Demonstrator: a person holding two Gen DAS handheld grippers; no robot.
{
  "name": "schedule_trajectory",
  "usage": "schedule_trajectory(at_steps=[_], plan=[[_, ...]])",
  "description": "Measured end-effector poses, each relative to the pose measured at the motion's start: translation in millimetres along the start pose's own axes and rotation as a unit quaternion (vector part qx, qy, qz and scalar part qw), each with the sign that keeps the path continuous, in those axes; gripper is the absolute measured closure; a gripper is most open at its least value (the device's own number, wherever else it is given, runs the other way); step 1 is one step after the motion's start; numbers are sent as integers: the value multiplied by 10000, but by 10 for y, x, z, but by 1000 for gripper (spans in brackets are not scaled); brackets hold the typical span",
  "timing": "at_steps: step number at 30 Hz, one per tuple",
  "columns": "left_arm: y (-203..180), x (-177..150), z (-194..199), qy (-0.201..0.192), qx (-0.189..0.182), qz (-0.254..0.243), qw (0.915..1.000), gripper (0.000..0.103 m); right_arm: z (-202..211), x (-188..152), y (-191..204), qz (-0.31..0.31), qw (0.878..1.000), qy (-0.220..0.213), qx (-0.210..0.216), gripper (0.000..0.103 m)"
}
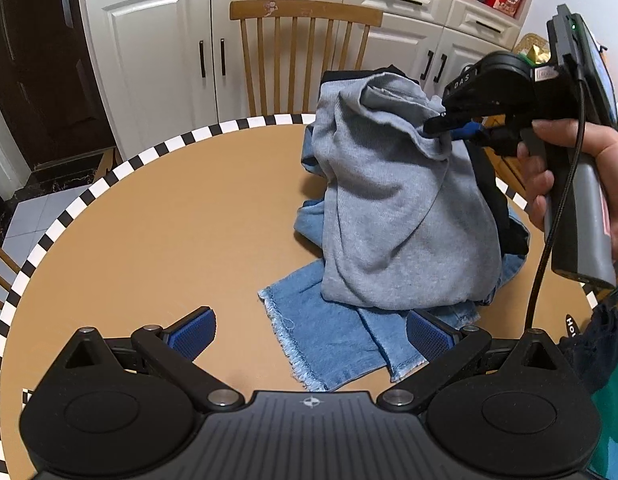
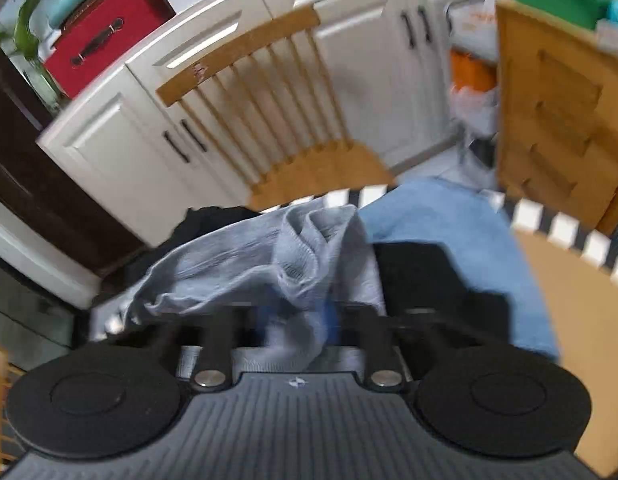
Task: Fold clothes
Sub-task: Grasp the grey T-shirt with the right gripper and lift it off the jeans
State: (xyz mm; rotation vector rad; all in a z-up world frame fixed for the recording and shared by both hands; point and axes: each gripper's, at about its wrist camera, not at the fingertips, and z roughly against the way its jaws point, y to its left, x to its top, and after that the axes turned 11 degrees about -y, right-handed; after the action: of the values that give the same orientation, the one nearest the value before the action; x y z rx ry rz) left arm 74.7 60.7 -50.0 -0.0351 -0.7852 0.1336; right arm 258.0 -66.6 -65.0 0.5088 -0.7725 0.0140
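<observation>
A grey knit garment (image 1: 393, 208) hangs in a lifted heap over light-blue frayed jeans (image 1: 329, 340) on the round brown table (image 1: 169, 220). My right gripper (image 1: 449, 126), held by a hand at the right, is shut on the grey garment's upper edge. In the right wrist view the grey garment (image 2: 269, 264) is bunched between the closed fingers of the right gripper (image 2: 297, 320), with a black garment (image 2: 421, 276) and the jeans (image 2: 449, 220) behind it. My left gripper (image 1: 311, 334) stands open low over the table's near side, its blue pads (image 1: 193, 336) apart with nothing between them.
A wooden spindle-back chair (image 1: 305, 52) stands behind the table, before white cabinets (image 1: 157, 64). The table rim (image 1: 121, 168) is checked black and white. A dark cloth (image 1: 597, 344) lies at the right edge. A wooden cabinet (image 2: 557, 112) stands right of the chair.
</observation>
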Motion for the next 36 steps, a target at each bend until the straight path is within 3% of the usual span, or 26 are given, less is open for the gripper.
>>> schedule_trajectory(at_steps=[5, 8, 11, 14, 18, 23, 26, 28, 31, 33, 36], plan=[[118, -68, 87, -32, -27, 13, 10000, 0, 495, -207, 172, 495, 9889, -1, 1399, 95], [297, -177, 207, -25, 62, 130, 9999, 0, 1074, -452, 272, 872, 9718, 195, 2182, 95], [496, -291, 362, -23, 168, 283, 9995, 0, 1734, -547, 276, 610, 9531, 189, 2959, 95], [662, -318, 550, -132, 310, 569, 9978, 0, 2413, -339, 221, 84, 9344, -517, 3522, 95], [738, -226, 864, -441, 216, 852, 9952, 0, 3126, 25, 344, -146, 9104, -1358, 3905, 95], [661, -106, 1311, -893, 46, 719, 9934, 0, 4134, 232, 912, 743, 8492, -2222, 4732, 95], [631, -78, 1570, -1138, -17, 684, 9911, 0, 4517, 300, 1177, 1020, 8313, -2403, 4907, 95], [644, -80, 1735, -1277, -64, 738, 9890, 0, 4682, 329, 1277, 1120, 8327, -2537, 4792, 95], [708, -110, 1921, -1414, -91, 774, 9869, 0, 4759, 364, 1343, 1184, 8470, -2578, 4496, 95], [776, -162, 1995, -1416, -8, 765, 9870, 0, 4666, 301, 1329, 1403, 8779, -2636, 3744, 95], [891, -288, 2057, -1300, 228, 781, 9882, 0, 4166, 213, 1077, 1140, 9375, -1941, 2654, 95]])
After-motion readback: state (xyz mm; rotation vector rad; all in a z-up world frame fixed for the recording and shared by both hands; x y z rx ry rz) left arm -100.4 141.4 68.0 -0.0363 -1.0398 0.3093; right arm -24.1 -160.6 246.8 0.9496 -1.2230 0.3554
